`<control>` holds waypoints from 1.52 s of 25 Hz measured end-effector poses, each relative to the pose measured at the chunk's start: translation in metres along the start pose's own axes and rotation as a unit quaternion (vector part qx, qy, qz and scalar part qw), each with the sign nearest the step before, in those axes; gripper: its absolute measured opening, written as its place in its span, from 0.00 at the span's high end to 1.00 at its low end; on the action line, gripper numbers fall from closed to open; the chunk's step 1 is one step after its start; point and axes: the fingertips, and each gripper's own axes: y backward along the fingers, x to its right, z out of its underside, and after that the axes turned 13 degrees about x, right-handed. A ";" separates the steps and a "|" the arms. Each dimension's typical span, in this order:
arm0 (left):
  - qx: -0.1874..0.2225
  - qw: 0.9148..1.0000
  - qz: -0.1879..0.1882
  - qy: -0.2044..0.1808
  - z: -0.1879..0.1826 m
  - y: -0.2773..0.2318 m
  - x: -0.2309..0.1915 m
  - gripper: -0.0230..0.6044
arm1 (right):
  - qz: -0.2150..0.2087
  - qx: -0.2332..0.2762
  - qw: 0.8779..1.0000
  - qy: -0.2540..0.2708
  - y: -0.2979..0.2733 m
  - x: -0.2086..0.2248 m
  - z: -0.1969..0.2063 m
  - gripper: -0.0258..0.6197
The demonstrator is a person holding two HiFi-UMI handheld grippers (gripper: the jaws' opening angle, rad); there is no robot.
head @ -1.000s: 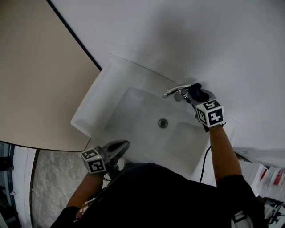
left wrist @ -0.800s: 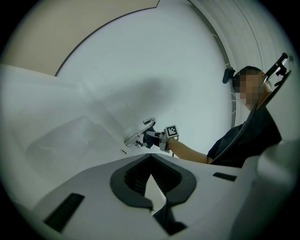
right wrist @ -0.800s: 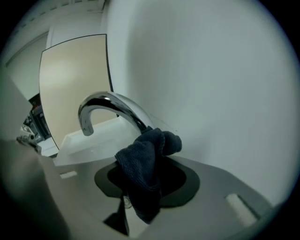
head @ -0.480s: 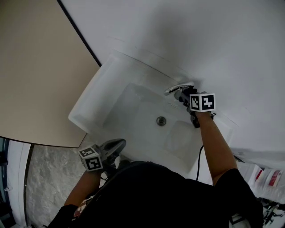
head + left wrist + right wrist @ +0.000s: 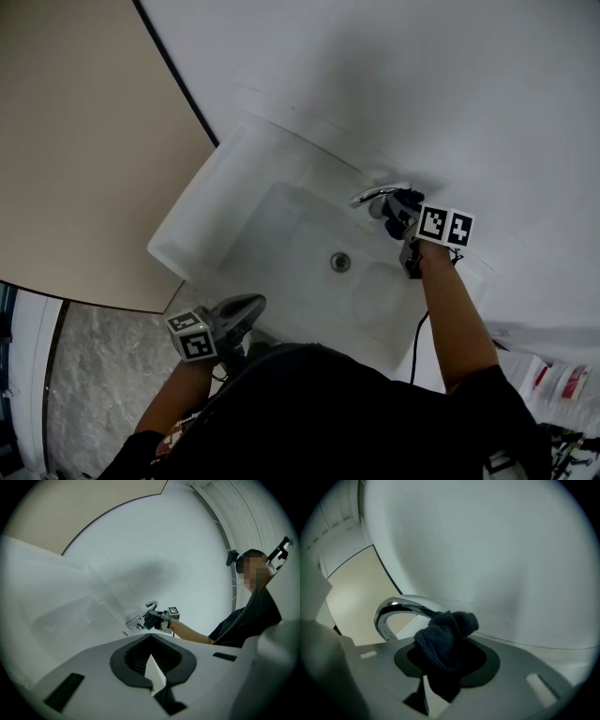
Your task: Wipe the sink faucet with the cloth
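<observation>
**Right gripper at the faucet with the cloth, left one idle**

Counted: one sink, one faucet, one drain, one cloth, two grippers, each with one marker cube.

- The white rectangular ceramic sink [image 5: 208, 202] hung off a white wall. The single round metal drain [image 5: 340, 262] sat mid-basin.
- The one curved chrome faucet [image 5: 377, 195] stood at the sink's back edge, with the spout arching over the basin.
- The right gripper [image 5: 401, 214] was at the faucet, angled downward. Its jaws pinched the one dark blue terry cloth [image 5: 446, 641], which was bunched and stuck out past the tips.
- In the right gripper view the cloth wad lay against the rear part of the spout, and the front of the arc was bare and shiny. In the head view the cloth [image 5: 406, 204] showed just beside the faucet base, on the wall side.
- The left gripper [image 5: 152, 666] had its jaws pressed together with nothing between them. It was held level at the sink's near edge, well apart from the faucet, and pointed across the basin at the other gripper.
- The left gripper's cube was toward the person's dark-clothed torso [image 5: 328, 412].
</observation>
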 end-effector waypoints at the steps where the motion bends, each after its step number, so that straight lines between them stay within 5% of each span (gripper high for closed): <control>1: -0.001 1.000 0.000 0.001 0.000 0.000 0.000 0.96 | 0.010 0.000 1.000 -0.009 -0.004 0.005 0.004 0.74; 6: 0.000 1.000 0.000 0.000 0.001 0.002 -0.001 0.96 | 0.060 -0.005 0.998 0.008 -0.022 0.017 0.028 0.74; 9: -0.002 1.000 0.000 -0.004 0.001 0.006 0.004 0.96 | 0.047 -0.016 0.999 0.010 -0.010 -0.001 0.063 0.74; 13: -0.003 1.000 -0.011 -0.002 0.000 0.015 0.004 0.96 | 0.045 -0.004 0.997 -0.067 -0.009 0.006 0.114 0.74; 20: -0.006 0.999 -0.032 0.004 0.002 0.028 -0.006 0.96 | 0.075 0.061 0.987 -0.127 -0.053 0.034 0.089 0.74; 29: 0.006 0.999 -0.044 0.008 -0.008 0.033 -0.019 0.96 | 0.107 0.001 0.979 -0.172 -0.086 0.053 0.117 0.74; 33: 0.010 0.999 -0.041 0.009 -0.008 0.034 -0.018 0.96 | 0.083 0.011 0.987 -0.137 -0.071 0.038 0.105 0.75; 38: 0.015 0.999 -0.036 0.013 -0.008 0.033 -0.019 0.96 | 0.012 0.068 0.998 0.015 -0.027 -0.010 0.042 0.74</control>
